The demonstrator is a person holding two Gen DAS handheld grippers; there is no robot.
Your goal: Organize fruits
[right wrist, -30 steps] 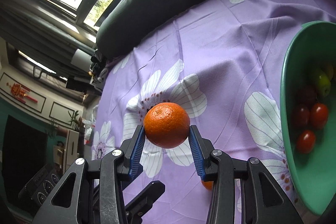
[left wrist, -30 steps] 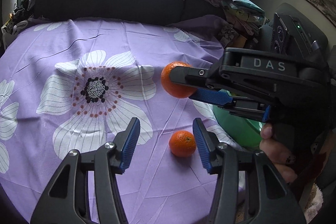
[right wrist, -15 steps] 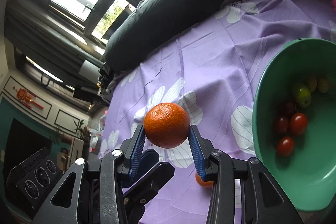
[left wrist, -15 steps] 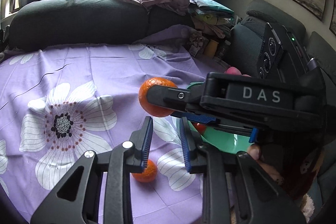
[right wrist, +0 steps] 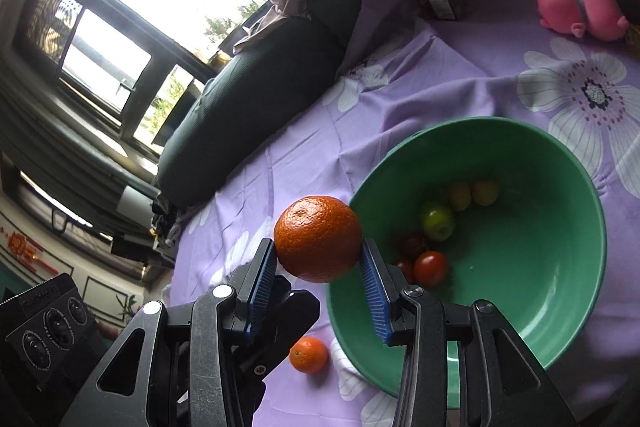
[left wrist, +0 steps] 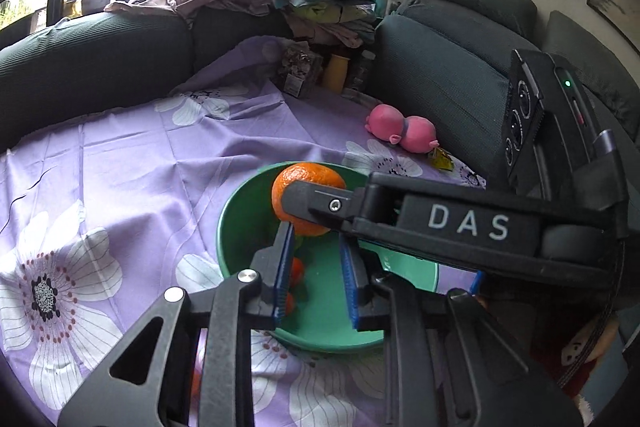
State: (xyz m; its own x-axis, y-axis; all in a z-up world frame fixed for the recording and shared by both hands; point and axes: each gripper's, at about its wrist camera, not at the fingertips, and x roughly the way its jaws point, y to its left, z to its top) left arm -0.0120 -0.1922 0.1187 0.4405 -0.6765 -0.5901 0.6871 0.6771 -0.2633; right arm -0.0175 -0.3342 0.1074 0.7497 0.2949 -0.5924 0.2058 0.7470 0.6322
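Orange (right wrist: 318, 238) clamped in the right gripper (right wrist: 320, 259) beside a green bowl (right wrist: 560, 167); the left gripper (left wrist: 314, 267) hangs open, empty.

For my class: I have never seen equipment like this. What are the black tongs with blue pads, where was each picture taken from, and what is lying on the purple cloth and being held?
No robot here: a person holds a pair of hand-operated tongs in each hand, each with a wide-angle camera looking along its fingers. One picture comes from the left tongs, which are open and empty. The other comes from the right tongs, shut on a large orange, at the near rim of a green bowl. The bowl stands on a purple flowered cloth and holds red tomatoes and small green-yellow fruits. A smaller orange lies on the cloth beside the bowl, and a pink toy farther off.
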